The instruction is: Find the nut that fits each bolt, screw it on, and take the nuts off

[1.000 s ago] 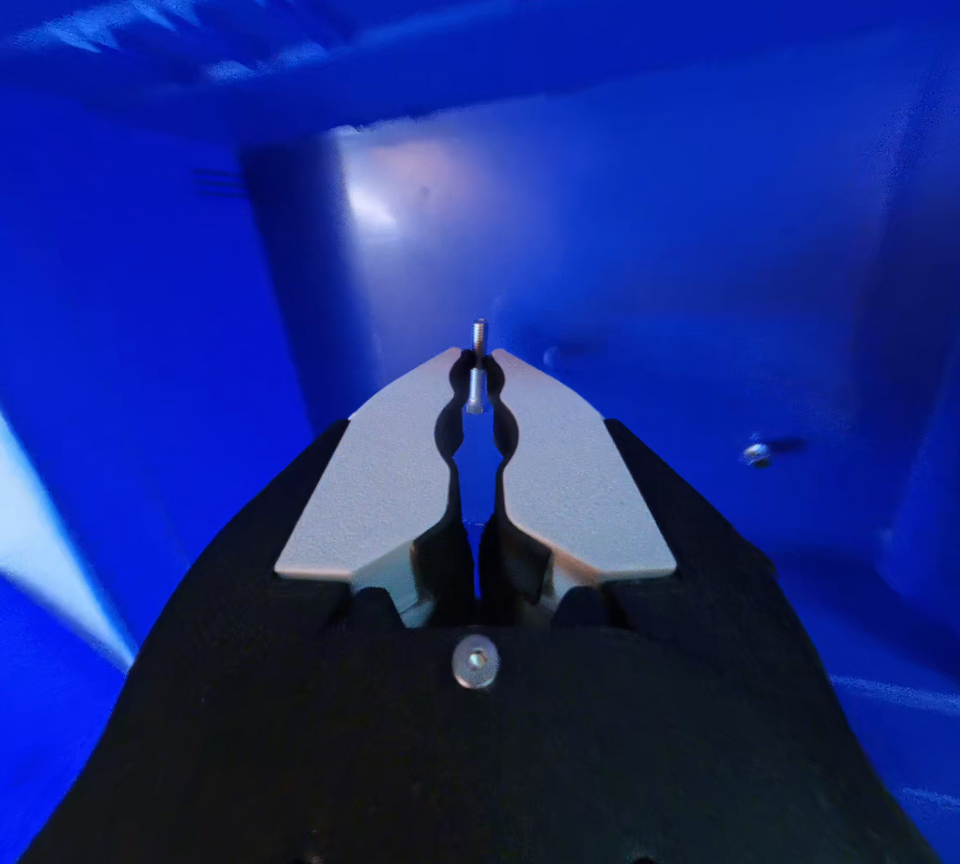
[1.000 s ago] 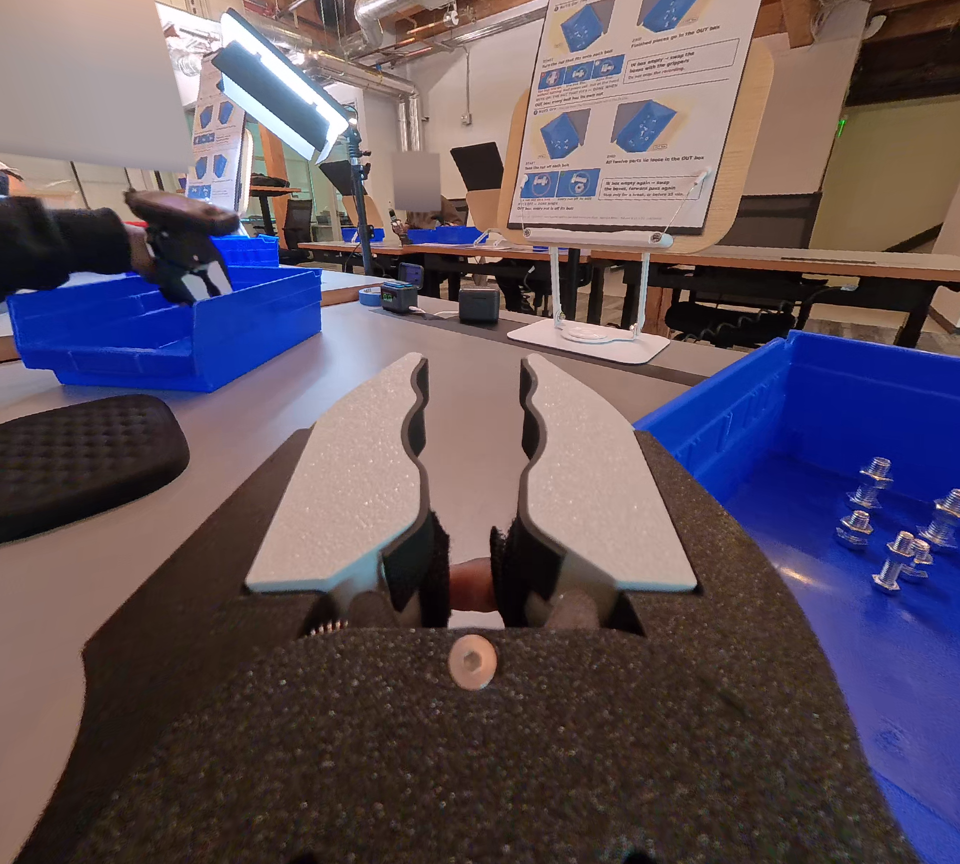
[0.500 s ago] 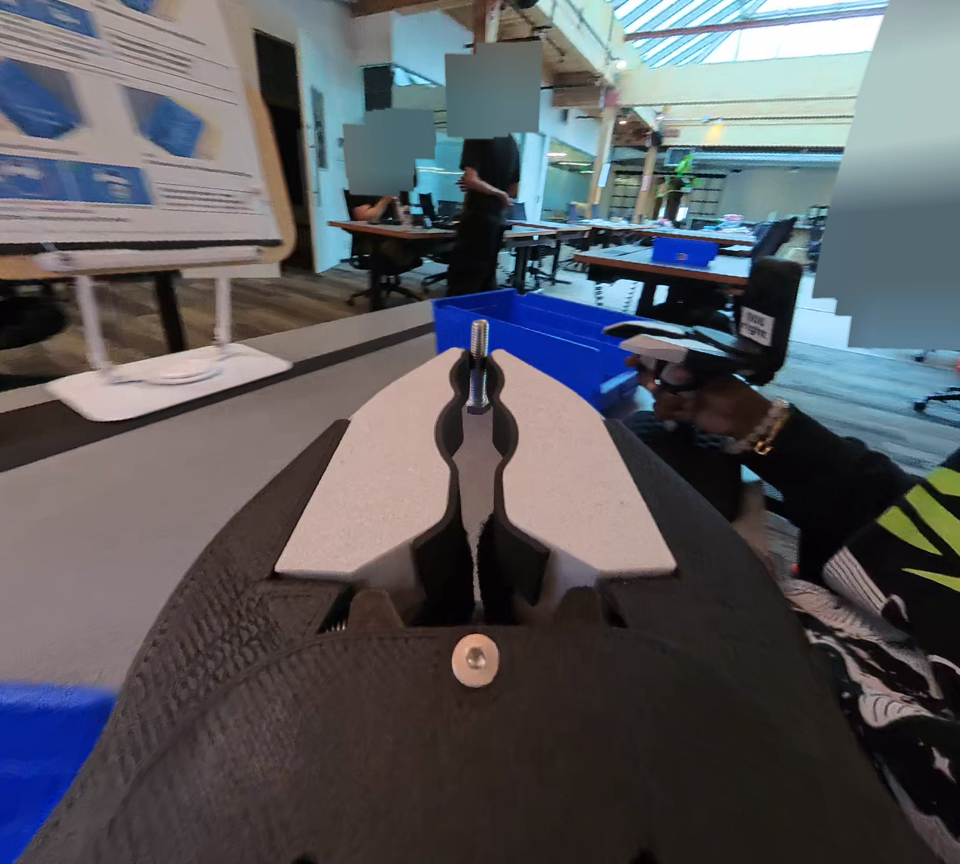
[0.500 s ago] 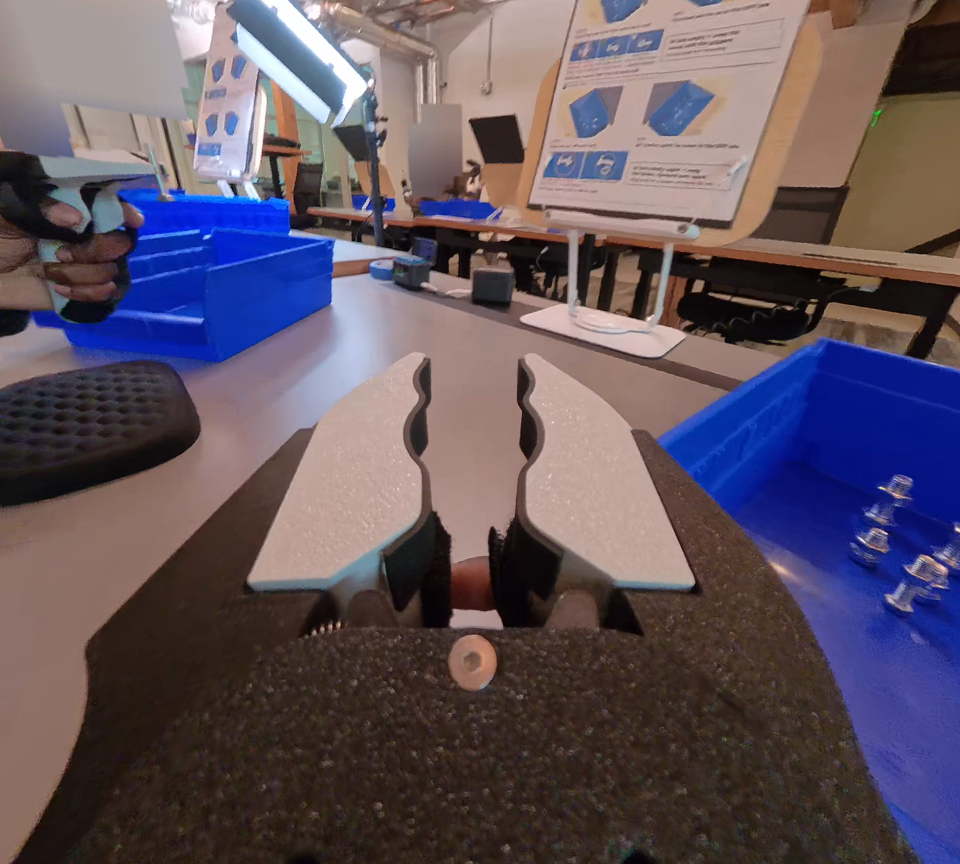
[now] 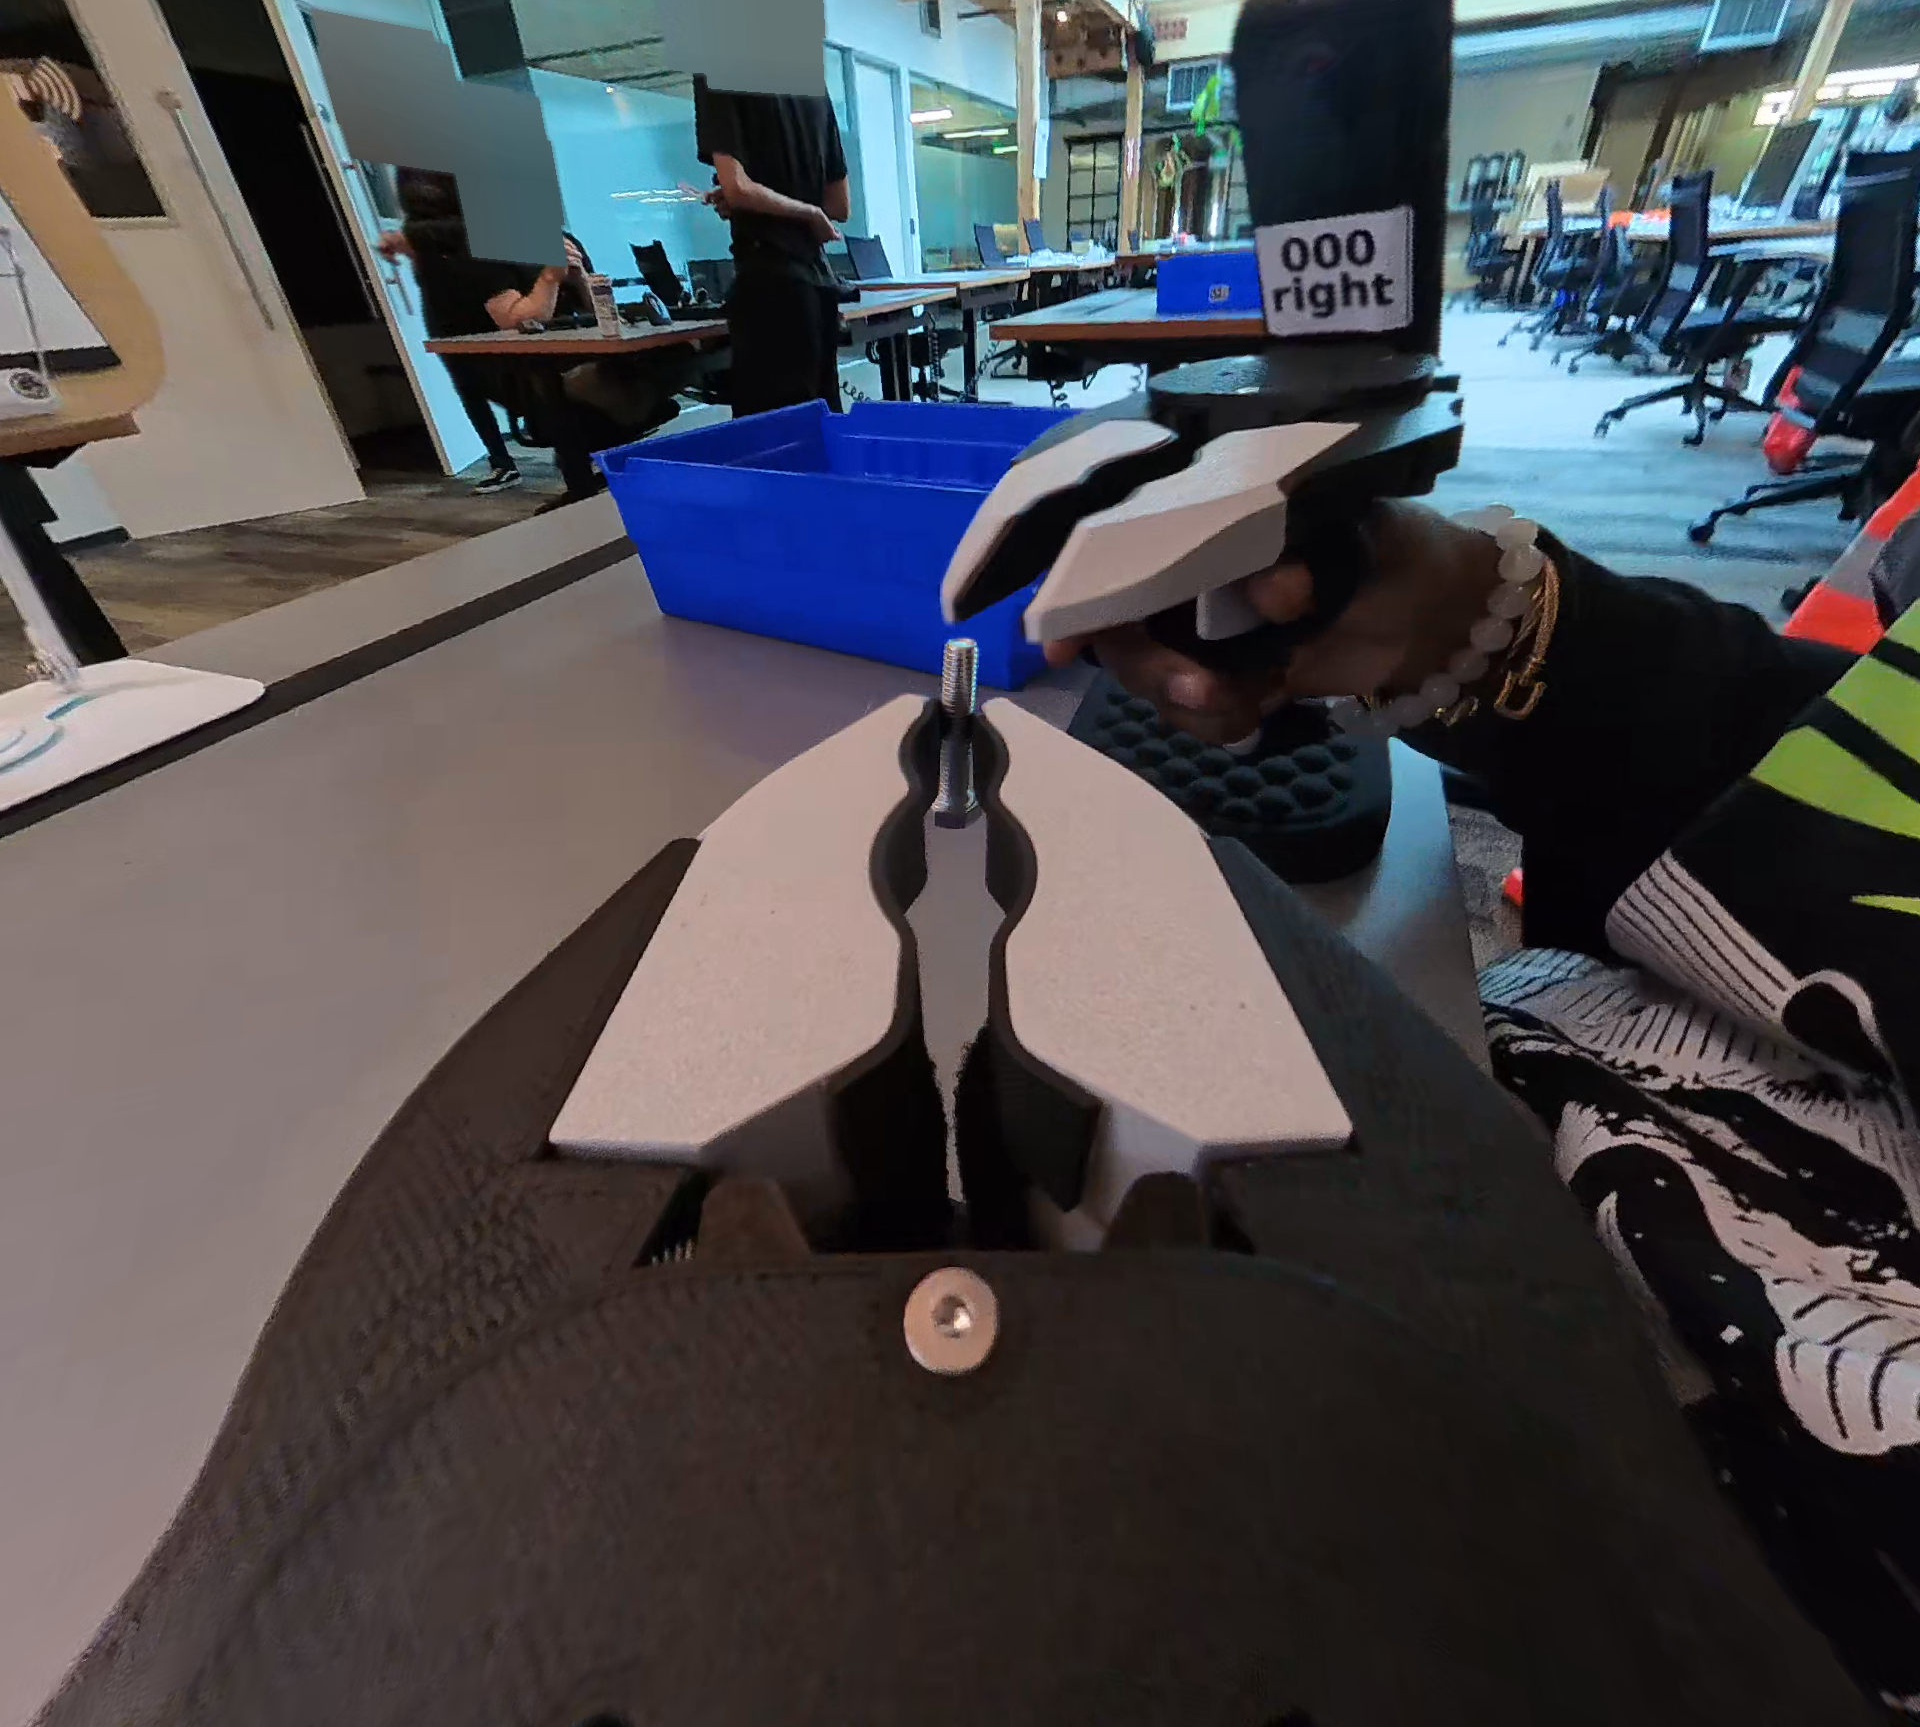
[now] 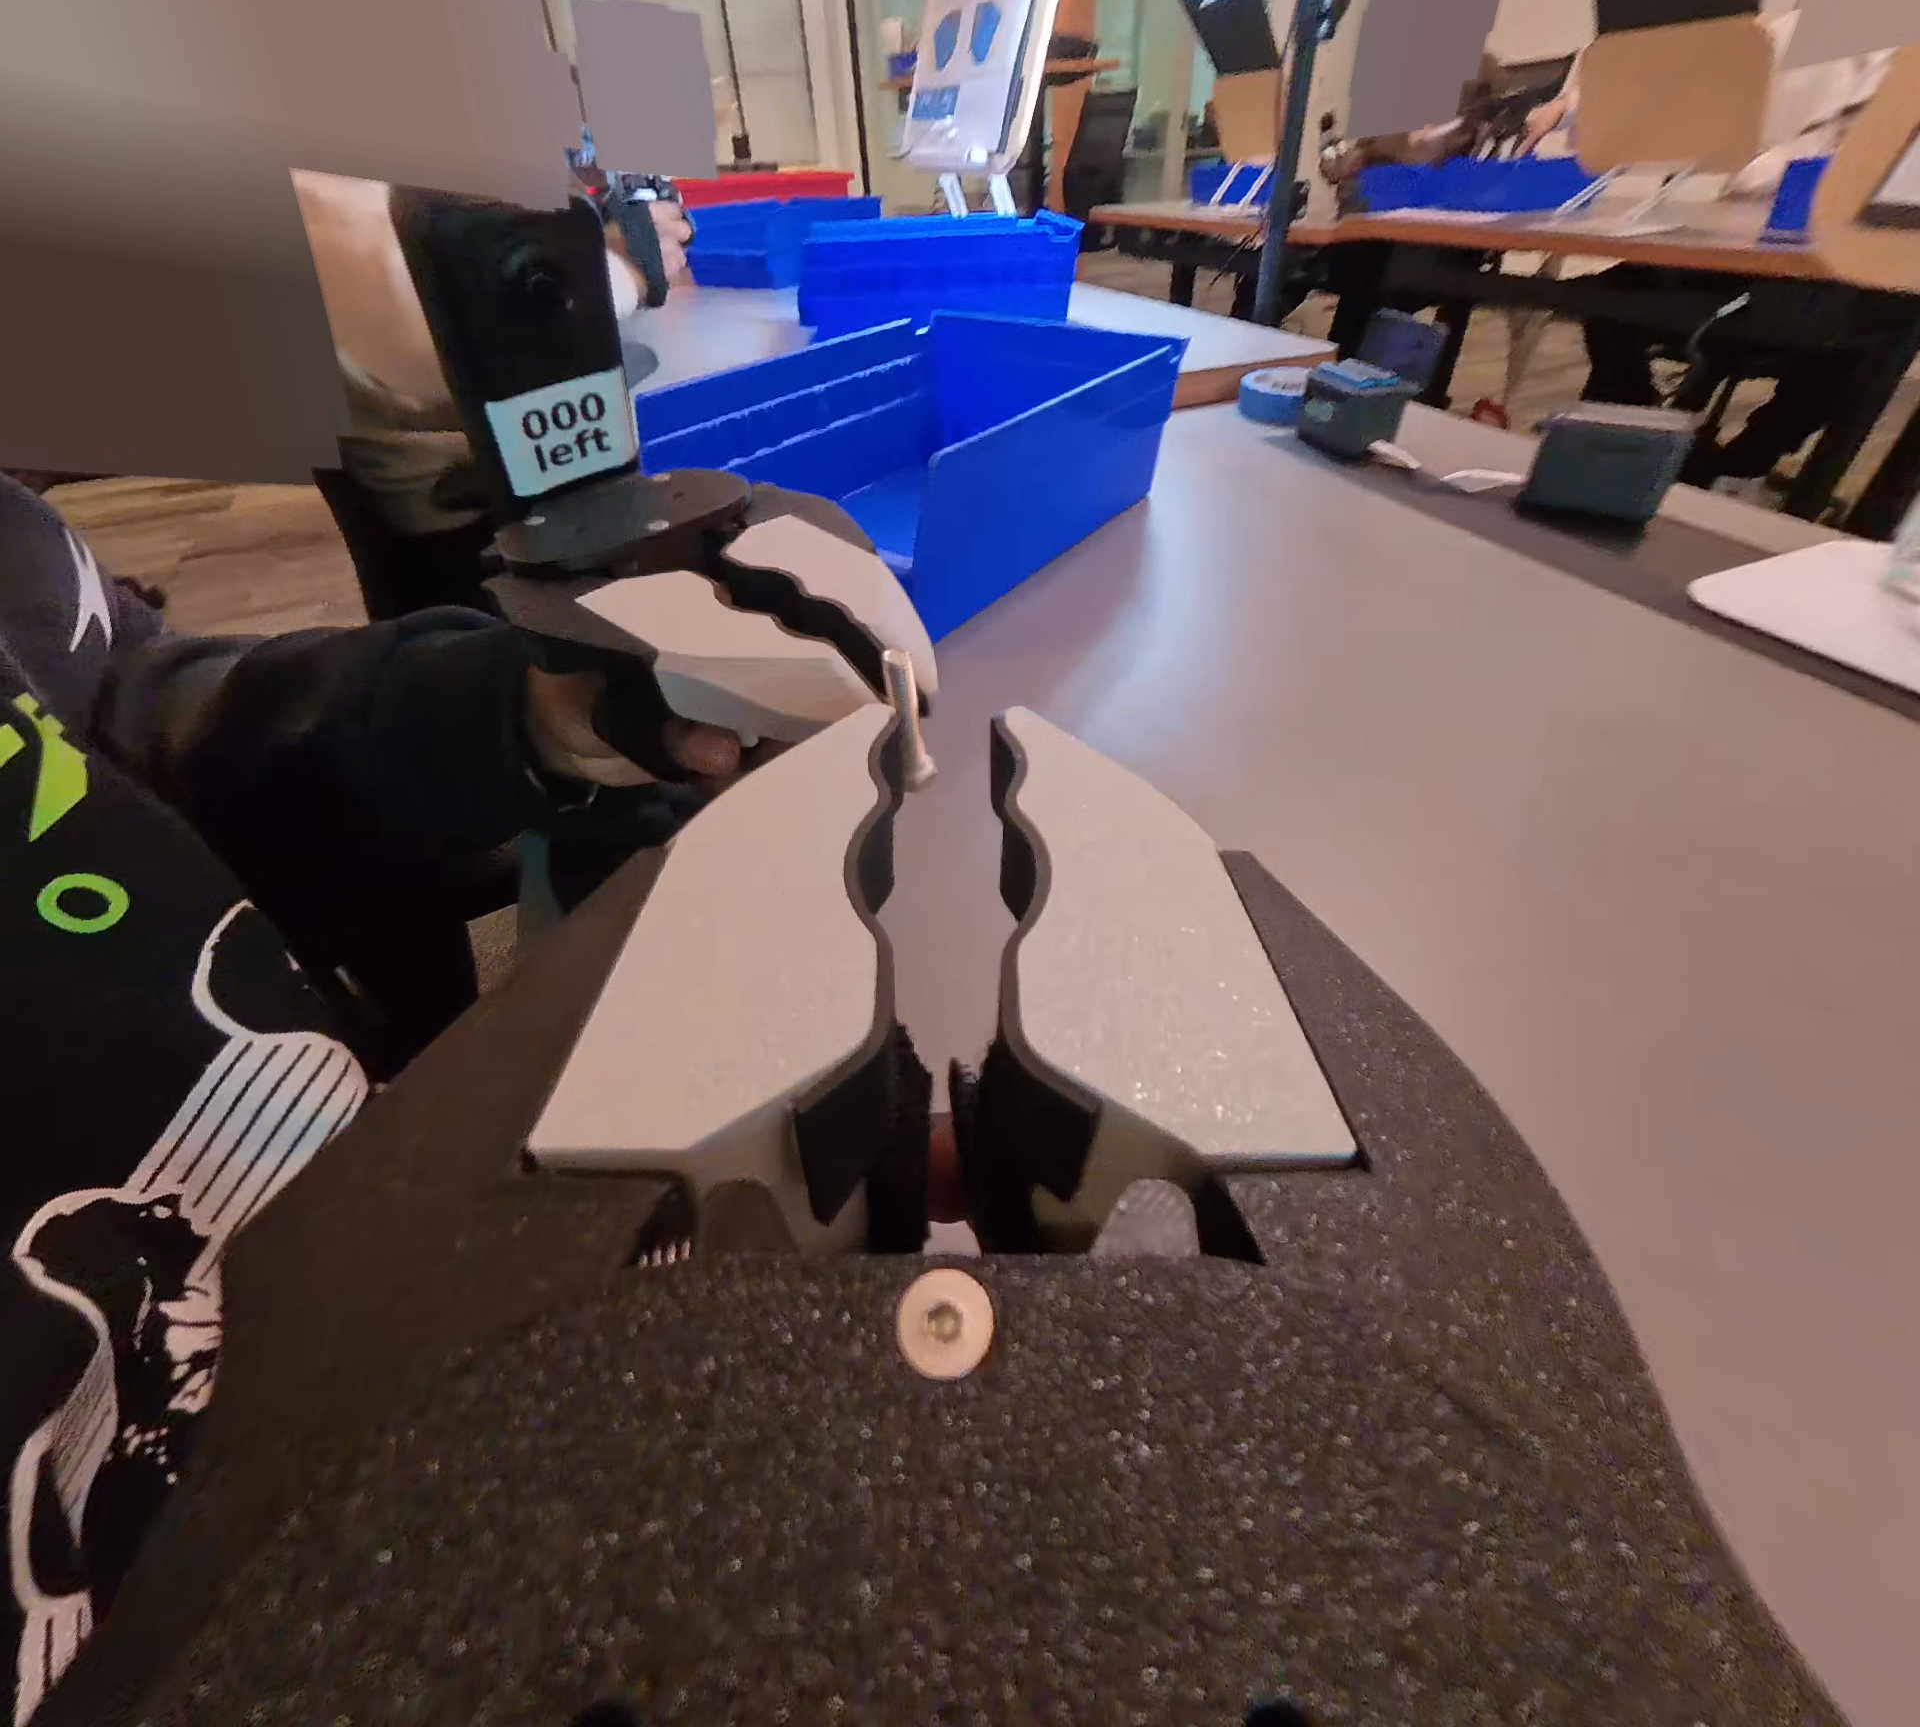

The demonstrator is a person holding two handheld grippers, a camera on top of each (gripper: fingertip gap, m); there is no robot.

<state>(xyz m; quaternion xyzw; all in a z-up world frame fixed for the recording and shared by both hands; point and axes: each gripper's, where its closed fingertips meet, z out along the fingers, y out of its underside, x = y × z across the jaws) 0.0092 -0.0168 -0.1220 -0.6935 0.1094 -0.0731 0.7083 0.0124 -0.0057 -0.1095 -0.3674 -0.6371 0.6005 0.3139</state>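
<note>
My left gripper (image 5: 956,713) is shut on a small silver bolt (image 5: 956,732). The bolt's hex head sits back between the pads and its threaded end sticks out past the fingertips, above the grey table (image 5: 416,794). My right gripper (image 6: 943,721) is open and holds nothing. In the left wrist view it (image 5: 995,612) hovers just beyond and above the bolt's tip without touching it. In the right wrist view the left gripper (image 6: 904,690) comes in from the left, and the bolt (image 6: 900,711) shows close to my right gripper's left fingertip (image 6: 831,763).
A blue bin (image 5: 831,534) stands on the table behind the right gripper. A black dimpled pad (image 5: 1236,784) lies under the right hand. In the right wrist view another blue bin (image 6: 1039,451) stands behind the left gripper. A white sign base (image 5: 104,721) is at far left, and small devices (image 6: 1351,410) sit at the table's back. My two grippers' fingertips are within a few centimetres of each other.
My left gripper came up out of a blue bin with the bolt and moved over the table. My right gripper swung left to face it and its jaws narrowed.
</note>
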